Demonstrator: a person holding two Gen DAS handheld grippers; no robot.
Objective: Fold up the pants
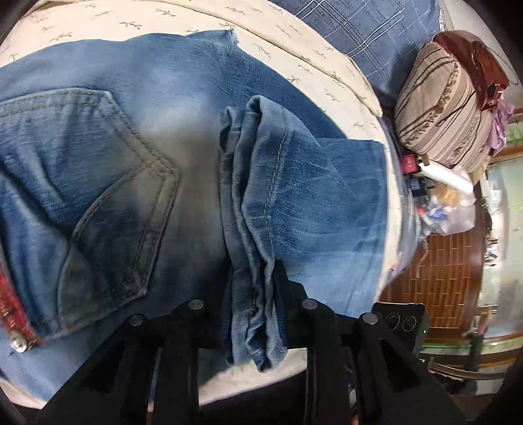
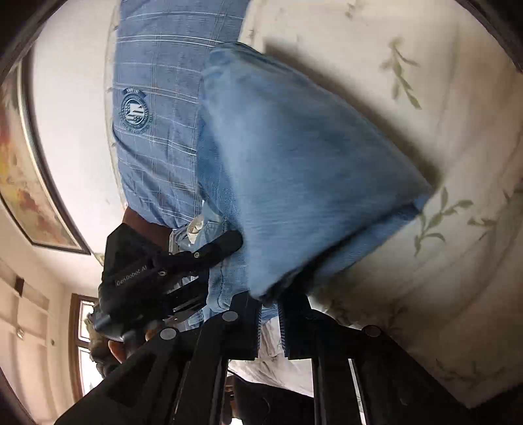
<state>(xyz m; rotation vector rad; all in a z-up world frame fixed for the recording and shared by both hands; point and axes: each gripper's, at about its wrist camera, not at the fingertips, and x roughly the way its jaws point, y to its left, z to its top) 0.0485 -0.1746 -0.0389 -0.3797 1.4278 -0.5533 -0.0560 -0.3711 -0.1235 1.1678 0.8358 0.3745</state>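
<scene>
Pants (image 1: 183, 108) of faded, stitched denim, bunched between both tongs

"GenRobot.AI" stands on the left claw's (image 2: 209, 258) black housing.

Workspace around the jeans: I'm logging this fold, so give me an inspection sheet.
Surface: cream bedsheet with a leaf print.
Job's things: blue jeans lying on the sheet, back pocket up; a bunched fold of denim raised.
Clutter: blue plaid pillow, striped brown cushion, plastic bag of small items beside the bed.
Grippers: left gripper shut on the bunched fold; right gripper shut on a denim edge.
Cables: nothing seen.
Surroundings: framed picture, window, brick-patterned floor.
</scene>
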